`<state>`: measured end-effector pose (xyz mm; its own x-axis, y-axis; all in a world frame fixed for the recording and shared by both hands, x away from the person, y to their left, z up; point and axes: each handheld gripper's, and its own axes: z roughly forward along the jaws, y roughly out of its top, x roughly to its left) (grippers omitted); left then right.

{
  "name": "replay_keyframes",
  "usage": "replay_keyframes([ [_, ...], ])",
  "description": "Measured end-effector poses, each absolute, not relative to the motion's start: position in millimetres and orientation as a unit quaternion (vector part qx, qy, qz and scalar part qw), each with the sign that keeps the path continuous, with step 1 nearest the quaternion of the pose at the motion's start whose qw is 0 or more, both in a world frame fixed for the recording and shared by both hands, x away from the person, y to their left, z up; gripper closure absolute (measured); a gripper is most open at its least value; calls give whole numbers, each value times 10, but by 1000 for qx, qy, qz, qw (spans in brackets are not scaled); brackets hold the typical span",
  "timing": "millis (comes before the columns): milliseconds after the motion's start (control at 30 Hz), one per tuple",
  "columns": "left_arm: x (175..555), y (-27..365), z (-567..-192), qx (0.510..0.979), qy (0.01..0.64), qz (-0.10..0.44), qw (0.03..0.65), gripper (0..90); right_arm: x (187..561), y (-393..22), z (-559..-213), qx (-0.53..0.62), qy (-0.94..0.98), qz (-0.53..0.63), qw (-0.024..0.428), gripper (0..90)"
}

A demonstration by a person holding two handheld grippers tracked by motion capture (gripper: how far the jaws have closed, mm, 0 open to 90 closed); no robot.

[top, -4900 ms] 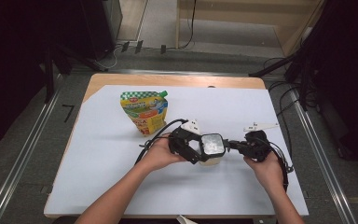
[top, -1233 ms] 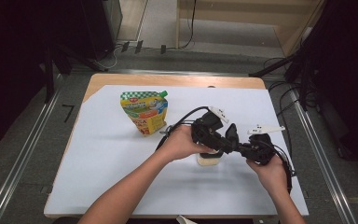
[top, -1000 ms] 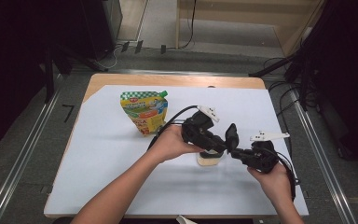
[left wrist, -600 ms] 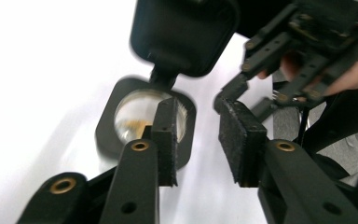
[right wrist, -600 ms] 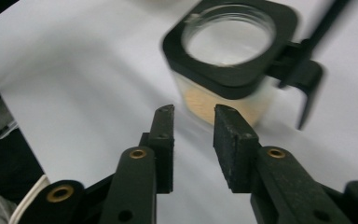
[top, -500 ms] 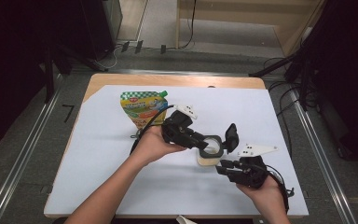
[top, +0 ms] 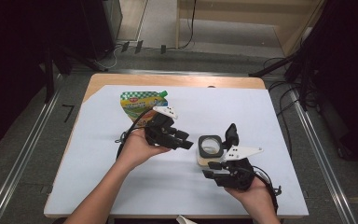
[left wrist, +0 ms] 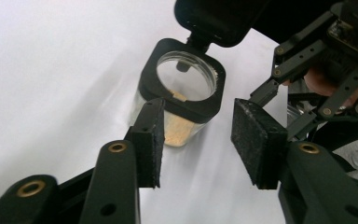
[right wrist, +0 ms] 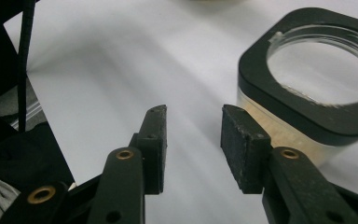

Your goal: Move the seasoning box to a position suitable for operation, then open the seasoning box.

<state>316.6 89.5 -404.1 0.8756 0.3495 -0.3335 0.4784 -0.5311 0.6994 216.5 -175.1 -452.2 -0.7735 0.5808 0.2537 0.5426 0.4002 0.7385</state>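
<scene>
white surface (top: 121, 196) carries a small jar (top: 209, 150) right of centre, flip lid (top: 231, 134) up, powder inside. both jaw pairs have just been opening, nothing between them: left hand-held gripper (top: 185, 141) spread just left, right hand-held gripper (top: 211, 169) spread just near. a nudge could tip it, spilling powder. left gripper view shows the powder level; high view adds a pouch (top: 140, 106) further left.

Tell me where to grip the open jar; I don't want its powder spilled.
Grip the jar across the flat sides of its body, below the black collar, coming in level from the side. It stands upright and open, lid flipped back, so keep it vertical.
</scene>
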Motion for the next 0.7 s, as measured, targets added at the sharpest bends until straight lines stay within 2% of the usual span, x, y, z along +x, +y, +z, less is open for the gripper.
replay_keyframes([
  [167,3153,1011,-4033,873,239,-71,418,483,2183,-1680,-4552,338,829,446,7,530],
  [333,3162,1147,-4036,873,250,-74,412,477,2178,-1610,-4584,329,833,445,6,493],
  [700,3207,1413,-4049,865,275,-74,413,477,2173,-1458,-4654,310,846,434,-1,481],
])
